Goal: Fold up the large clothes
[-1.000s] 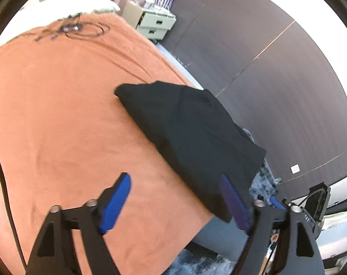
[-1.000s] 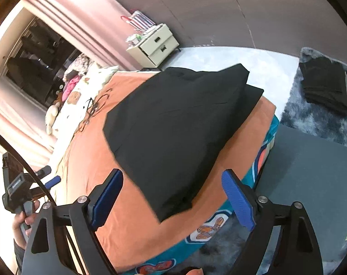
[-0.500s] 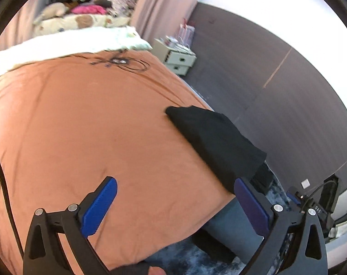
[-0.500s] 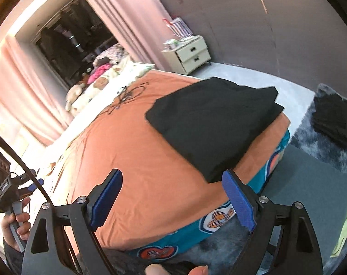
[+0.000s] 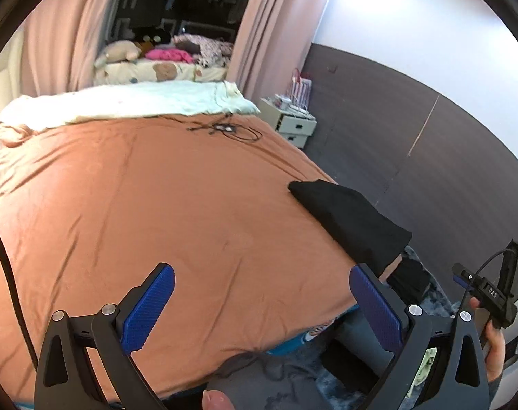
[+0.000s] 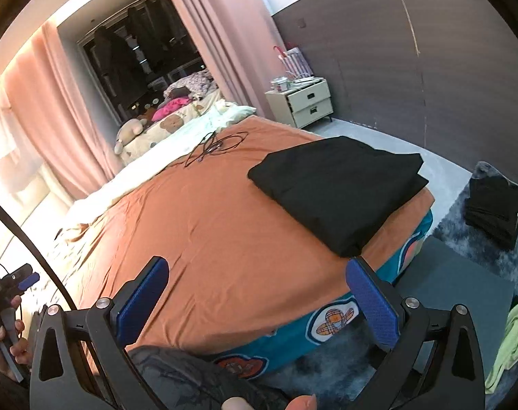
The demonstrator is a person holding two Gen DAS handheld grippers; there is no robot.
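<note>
While folded black garment (image 6: 337, 191) lies at bed (image 6: 207, 239) corner, left tongs (image 5: 260, 304) stand wide, empty; right tongs (image 6: 255, 299) opening, empty.

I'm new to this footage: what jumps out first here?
A folded black garment lies at the corner of the bed's orange sheet. A stack of dark folded clothes sits on the grey rug beside the bed. Blue-padded jaws frame each view with nothing between them.

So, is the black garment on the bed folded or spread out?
Folded. The black garment lies as a compact rectangle with stacked layers at its edges, on the orange bedcover.
</note>
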